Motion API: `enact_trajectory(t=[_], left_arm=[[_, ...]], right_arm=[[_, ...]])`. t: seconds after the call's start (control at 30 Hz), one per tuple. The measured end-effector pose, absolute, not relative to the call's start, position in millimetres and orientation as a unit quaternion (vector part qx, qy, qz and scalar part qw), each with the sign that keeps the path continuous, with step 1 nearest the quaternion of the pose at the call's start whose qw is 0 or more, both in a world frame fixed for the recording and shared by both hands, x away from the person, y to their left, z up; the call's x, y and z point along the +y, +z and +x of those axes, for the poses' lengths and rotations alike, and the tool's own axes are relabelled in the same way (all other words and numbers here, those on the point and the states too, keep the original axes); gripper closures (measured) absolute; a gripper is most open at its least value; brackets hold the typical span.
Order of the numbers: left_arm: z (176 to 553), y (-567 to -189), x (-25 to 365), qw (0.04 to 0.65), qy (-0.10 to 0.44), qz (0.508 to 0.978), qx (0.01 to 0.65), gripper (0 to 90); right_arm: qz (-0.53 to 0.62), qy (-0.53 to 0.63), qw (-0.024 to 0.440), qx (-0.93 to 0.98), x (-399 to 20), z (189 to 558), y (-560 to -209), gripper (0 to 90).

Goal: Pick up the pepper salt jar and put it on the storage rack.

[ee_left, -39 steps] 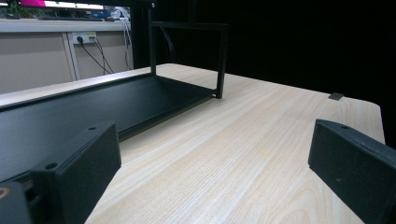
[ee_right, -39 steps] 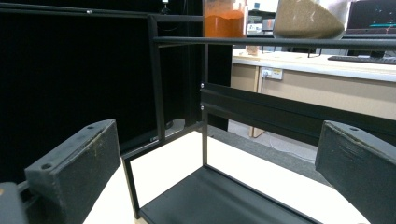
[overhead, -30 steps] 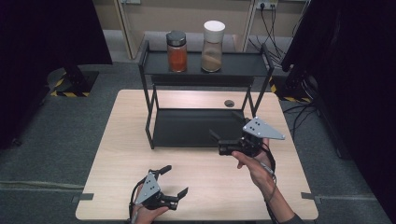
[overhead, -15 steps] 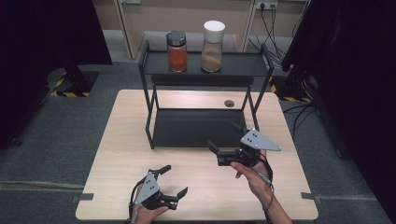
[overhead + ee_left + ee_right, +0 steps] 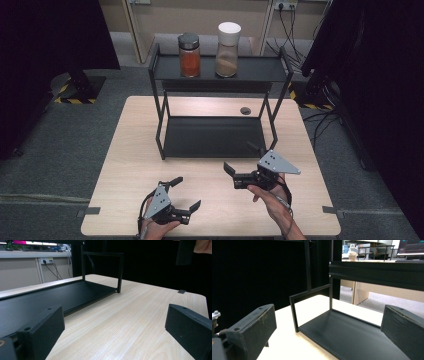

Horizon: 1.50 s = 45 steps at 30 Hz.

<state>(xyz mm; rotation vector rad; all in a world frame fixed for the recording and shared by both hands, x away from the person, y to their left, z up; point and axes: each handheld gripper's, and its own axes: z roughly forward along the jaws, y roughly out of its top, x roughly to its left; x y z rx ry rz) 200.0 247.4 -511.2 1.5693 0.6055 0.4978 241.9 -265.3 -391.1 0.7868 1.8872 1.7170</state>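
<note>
The right tool (image 5: 231, 175) has drawn back from the rack (image 5: 218, 136): a second ago it hung close to the lower shelf's front right corner, and now it sits lower and nearer the person, at about 5 o'clock from the rack, over bare wood. Its jaws stand apart with nothing between them, and in the right gripper view they frame the rack's lower shelf (image 5: 352, 337) and the dark edge of the upper one.

The left tool (image 5: 184, 194) has not shifted; it rests low at 7 o'clock on the surface (image 5: 135, 150), jaws wide apart and empty, pointing toward 2 o'clock along the rack's front edge.

The two jars are untouched on the top shelf at 12 o'clock: the orange-filled jar (image 5: 189, 56) with the dark lid to the left, the white-lidded jar (image 5: 228, 44) with pale contents just beside it on the right, both upright and well apart from either tool.

The withdrawal reads as a settling into a start pose rather than an approach. Judging by this, no grasp has begun, and a reach up to the top shelf is still ahead.
</note>
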Motion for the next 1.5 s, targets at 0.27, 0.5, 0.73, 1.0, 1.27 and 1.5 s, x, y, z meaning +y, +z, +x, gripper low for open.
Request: enact_trajectory(t=[0.27, 0.5, 0.73, 1.0, 1.27, 1.5], left_arm=[[200.0, -511.3, 248.0, 0.64, 0.219, 0.687, 0.267, 1.8], [200.2, -511.7, 248.4, 0.639, 0.22, 0.686, 0.271, 1.8], [200.1, -511.9, 249.7, 0.639, 0.222, 0.684, 0.274, 1.8], [200.0, -512.2, 250.0, 0.64, 0.223, 0.682, 0.275, 1.8], [200.5, -512.7, 250.1, 0.639, 0.223, 0.682, 0.277, 1.8], [200.9, -513.2, 250.5, 0.64, 0.224, 0.68, 0.28, 1.8]], right_arm=[[0.283, 0.621, 0.236, 0.692, -267.2, 234.9, -400.6, 0.4], [0.286, 0.621, 0.233, 0.691, -269.9, 229.8, -409.2, 0.4], [0.286, 0.618, 0.231, 0.695, -268.4, 224.5, -420.7, 0.4], [0.283, 0.614, 0.227, 0.701, -266.2, 220.4, -431.7, 0.4], [0.274, 0.615, 0.229, 0.703, -266.3, 216.5, -440.3, 0.4], [0.274, 0.613, 0.221, 0.707, -262.5, 215.3, -450.3, 0.4]])
